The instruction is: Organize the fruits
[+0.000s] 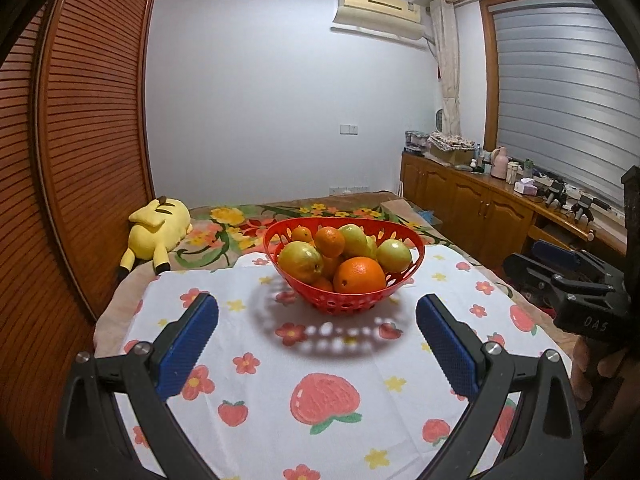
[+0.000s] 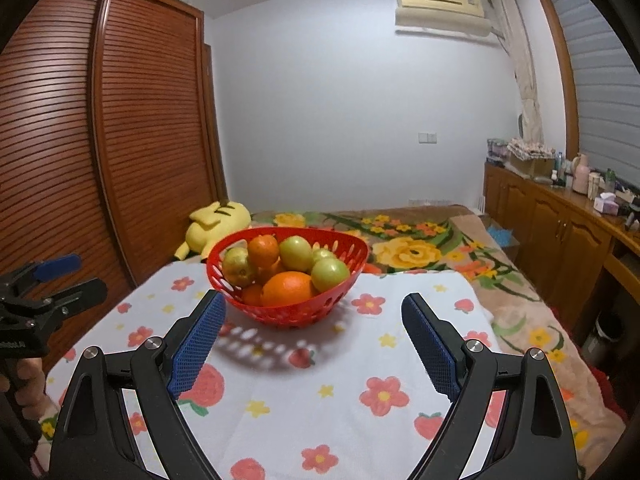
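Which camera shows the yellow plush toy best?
The left wrist view: the yellow plush toy lies in full view beside the wooden wardrobe. In the right wrist view the red plastic fruit basket hides part of the toy.

Both claws (image 1: 317,316) (image 2: 313,314) wide apart, empty

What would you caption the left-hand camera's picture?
Open left gripper faces a red basket of oranges and green fruit on a flowered cloth.

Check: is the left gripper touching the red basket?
Apart. The left wrist view shows the open left gripper short of the red basket, with bare tablecloth between them.
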